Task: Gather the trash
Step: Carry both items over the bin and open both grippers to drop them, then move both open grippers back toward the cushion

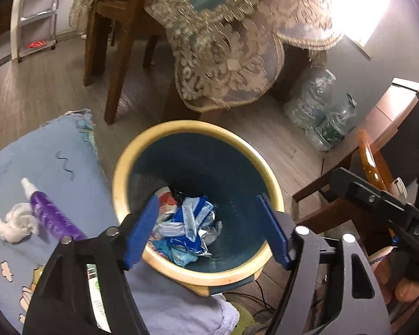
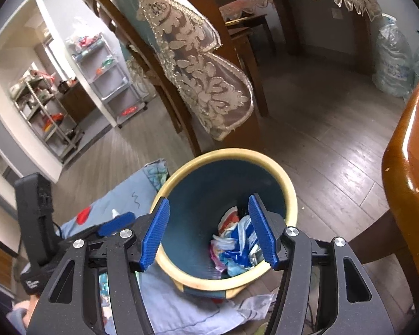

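At frame centre we see the bin (image 1: pixel 197 276), its crumpled wrappers (image 1: pixel 187 223) piled at the bottom. Our left gripper (image 1: pixel 209 229) and right gripper (image 2: pixel 209 231) hang over it, jaws wide, holding nothing. At lower left a purple bottle (image 1: pixel 51 217) touches what looks like a tissue (image 1: pixel 12 224).

The black body of the right gripper (image 1: pixel 417 236), at the right edge of the left wrist view, bears raised letters reading "DAS". The script on the purple bottle (image 1: pixel 51 216) on the blue blanket (image 1: pixel 56 167) cannot be read.
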Demonstrator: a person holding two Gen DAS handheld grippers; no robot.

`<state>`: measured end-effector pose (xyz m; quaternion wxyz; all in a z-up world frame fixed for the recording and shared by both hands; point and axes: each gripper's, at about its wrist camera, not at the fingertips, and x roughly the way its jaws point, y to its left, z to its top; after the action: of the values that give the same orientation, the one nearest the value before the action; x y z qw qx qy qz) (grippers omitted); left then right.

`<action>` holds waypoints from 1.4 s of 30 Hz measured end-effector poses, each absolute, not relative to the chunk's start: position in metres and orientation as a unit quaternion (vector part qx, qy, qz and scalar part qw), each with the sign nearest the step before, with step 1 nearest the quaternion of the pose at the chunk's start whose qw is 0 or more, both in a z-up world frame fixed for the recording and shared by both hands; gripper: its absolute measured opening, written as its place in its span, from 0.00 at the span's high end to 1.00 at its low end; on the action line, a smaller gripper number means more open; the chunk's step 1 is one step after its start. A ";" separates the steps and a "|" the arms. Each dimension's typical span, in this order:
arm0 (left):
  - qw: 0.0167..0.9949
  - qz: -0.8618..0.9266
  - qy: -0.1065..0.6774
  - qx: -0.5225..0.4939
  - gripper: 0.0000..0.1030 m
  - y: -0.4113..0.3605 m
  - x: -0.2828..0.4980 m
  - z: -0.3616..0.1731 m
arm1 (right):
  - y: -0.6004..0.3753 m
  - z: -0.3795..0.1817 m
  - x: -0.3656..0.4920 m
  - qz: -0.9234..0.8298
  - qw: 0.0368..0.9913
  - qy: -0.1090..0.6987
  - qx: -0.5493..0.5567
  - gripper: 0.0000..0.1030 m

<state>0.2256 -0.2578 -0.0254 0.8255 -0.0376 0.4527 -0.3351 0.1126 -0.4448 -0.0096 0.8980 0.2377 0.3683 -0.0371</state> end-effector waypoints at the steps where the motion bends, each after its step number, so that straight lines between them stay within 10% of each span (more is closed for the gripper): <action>1: 0.827 -0.330 0.453 -0.040 0.30 -0.251 0.226 -0.024 | -0.443 -0.011 0.114 -0.036 0.898 0.370 0.237 0.41; 42: 0.840 -0.135 0.521 -0.070 0.33 -0.049 0.221 -0.066 | -0.301 -0.042 0.138 0.128 0.875 0.454 0.106 0.29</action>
<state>0.2213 -0.0489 -0.0659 0.8397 -0.0698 0.5213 -0.1353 0.1384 -0.3011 -0.0424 0.8751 0.1062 0.4544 0.1284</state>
